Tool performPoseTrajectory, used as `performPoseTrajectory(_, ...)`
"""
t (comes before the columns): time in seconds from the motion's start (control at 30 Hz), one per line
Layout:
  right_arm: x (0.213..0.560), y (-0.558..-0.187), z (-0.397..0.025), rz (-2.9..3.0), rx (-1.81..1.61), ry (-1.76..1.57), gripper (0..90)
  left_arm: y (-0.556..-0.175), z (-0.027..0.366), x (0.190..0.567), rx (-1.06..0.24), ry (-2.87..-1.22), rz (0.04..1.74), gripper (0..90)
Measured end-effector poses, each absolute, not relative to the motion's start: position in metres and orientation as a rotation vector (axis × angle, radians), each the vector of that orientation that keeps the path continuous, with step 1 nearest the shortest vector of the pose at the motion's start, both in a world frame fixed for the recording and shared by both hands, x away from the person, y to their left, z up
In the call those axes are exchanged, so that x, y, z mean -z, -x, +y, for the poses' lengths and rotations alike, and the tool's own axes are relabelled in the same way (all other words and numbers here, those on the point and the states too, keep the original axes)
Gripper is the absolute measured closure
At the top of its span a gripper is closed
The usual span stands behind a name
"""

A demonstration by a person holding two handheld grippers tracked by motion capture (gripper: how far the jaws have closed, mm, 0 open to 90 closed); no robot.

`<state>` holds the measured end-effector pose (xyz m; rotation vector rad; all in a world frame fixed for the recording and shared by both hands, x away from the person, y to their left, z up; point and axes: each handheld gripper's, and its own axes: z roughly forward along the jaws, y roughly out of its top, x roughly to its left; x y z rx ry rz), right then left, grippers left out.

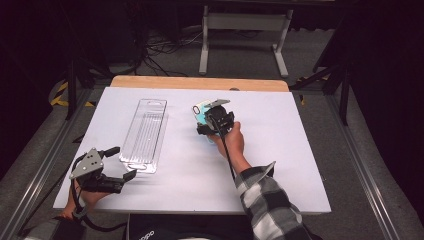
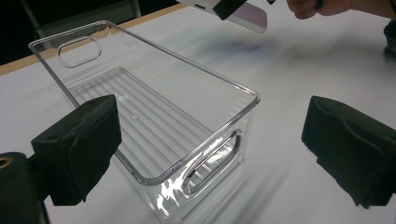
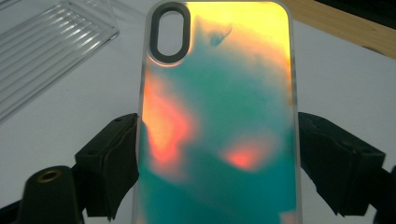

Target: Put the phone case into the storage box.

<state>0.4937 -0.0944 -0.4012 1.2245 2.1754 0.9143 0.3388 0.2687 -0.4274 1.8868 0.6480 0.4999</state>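
A clear plastic bin (image 1: 145,132) lies lengthwise on the white sheet, left of centre, with a handle slot at each end. My left gripper (image 1: 123,162) is open at the bin's near end; in the left gripper view its pads stand on either side of that end (image 2: 154,107), without touching it. My right gripper (image 1: 215,120) is shut on an iridescent teal and orange phone case (image 1: 201,111), right of the bin. The right gripper view has the case (image 3: 219,116) clamped by its long edges between the jaws, camera cutout at the top. The case (image 2: 243,14) hangs slightly above the table.
The white sheet (image 1: 280,165) covers the table, and a wooden strip (image 1: 200,82) borders its far edge. A white stand and cables sit on the floor beyond. A dark box (image 1: 165,227) rests at the near edge. A plaid sleeve (image 1: 265,200) reaches in from below.
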Motion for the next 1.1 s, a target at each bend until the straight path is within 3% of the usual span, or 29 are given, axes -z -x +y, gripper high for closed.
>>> performPoseTrajectory(0.63, 0.386, -0.420, -0.126, 2.059, -1.192, -0.993, 17.2, -0.349, 0.244, 0.411, -0.448, -1.829, 0.646, 7.6)
performPoseTrajectory(1.1, 0.390, -0.382, -0.120, 2.029, -1.307, -0.843, 17.1, -0.362, 0.205, 0.396, -0.367, -1.844, 0.548, 26.1)
